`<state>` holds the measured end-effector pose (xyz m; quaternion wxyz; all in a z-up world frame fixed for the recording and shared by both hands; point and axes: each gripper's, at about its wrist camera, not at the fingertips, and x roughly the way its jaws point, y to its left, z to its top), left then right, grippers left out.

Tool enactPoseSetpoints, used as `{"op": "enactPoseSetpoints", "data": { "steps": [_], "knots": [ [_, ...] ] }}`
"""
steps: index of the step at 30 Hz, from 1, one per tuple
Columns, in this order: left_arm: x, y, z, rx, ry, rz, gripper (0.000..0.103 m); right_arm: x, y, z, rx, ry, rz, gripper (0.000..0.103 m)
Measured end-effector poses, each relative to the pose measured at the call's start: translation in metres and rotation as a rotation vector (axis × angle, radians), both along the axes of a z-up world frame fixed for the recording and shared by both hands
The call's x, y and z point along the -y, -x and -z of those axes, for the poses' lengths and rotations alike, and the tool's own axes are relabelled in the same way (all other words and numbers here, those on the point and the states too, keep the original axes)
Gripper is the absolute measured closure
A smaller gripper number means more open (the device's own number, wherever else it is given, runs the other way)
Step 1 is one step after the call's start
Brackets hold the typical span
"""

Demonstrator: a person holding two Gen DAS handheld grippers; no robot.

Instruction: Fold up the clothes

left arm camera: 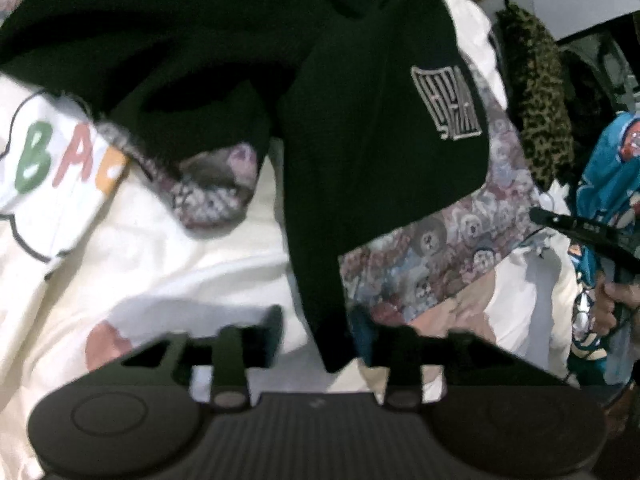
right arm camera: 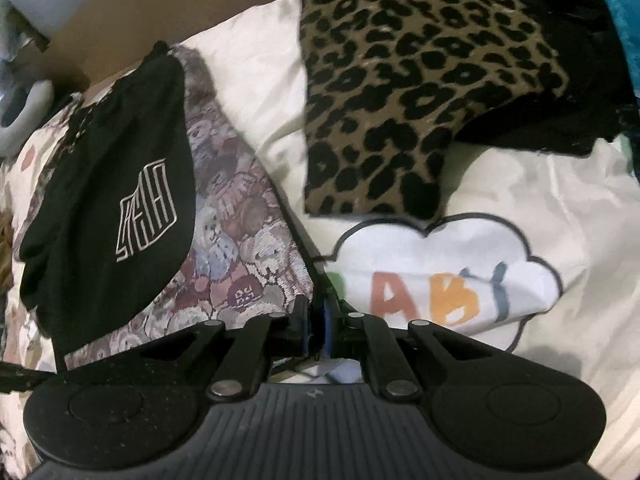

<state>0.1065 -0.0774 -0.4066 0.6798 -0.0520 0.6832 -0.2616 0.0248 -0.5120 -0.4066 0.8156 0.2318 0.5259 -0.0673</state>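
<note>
A black top with a pale outlined logo lies over a teddy-bear patterned garment on a white bedcover. My left gripper is open. A corner of the black top hangs between its fingers, and the pads stand apart from the cloth. In the right wrist view the black top lies at the left on the patterned garment. My right gripper is shut at that garment's dark-trimmed right edge, with the trim running in between the blue pads.
A leopard-print garment lies beyond the right gripper, with dark cloth beside it. The white bedcover has a cloud print with coloured letters. A teal printed garment and a hand on the other gripper's handle are at the right. Brown cardboard is behind.
</note>
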Motion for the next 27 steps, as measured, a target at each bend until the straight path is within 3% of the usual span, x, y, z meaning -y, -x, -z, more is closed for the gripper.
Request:
{"op": "enactPoseSetpoints", "data": {
  "steps": [11,12,13,14,15,20,27],
  "knots": [
    [-0.005,-0.011,0.023,-0.047,0.078,-0.087,0.058,0.006,0.000,-0.002,0.011,0.037,0.046,0.098],
    [-0.004,-0.010,0.027,-0.067,0.086,-0.097,0.067,0.007,0.001,-0.003,0.010,0.037,0.045,0.098],
    [-0.003,-0.009,0.031,-0.092,0.094,-0.110,0.089,0.007,0.002,-0.004,0.008,0.038,0.045,0.098],
    [-0.002,-0.008,0.034,-0.126,0.103,-0.127,0.097,0.007,0.002,-0.006,0.007,0.049,0.045,0.098],
    [-0.002,-0.007,0.038,-0.163,0.112,-0.145,0.098,0.006,0.002,-0.009,0.001,0.071,0.043,0.098],
    [0.007,-0.002,0.027,-0.160,0.159,-0.064,0.100,0.009,0.002,-0.034,0.019,0.123,0.072,0.098],
    [0.009,-0.007,0.019,-0.157,0.217,-0.039,0.100,0.014,0.003,-0.085,0.109,0.158,0.099,0.098]
  ]
}}
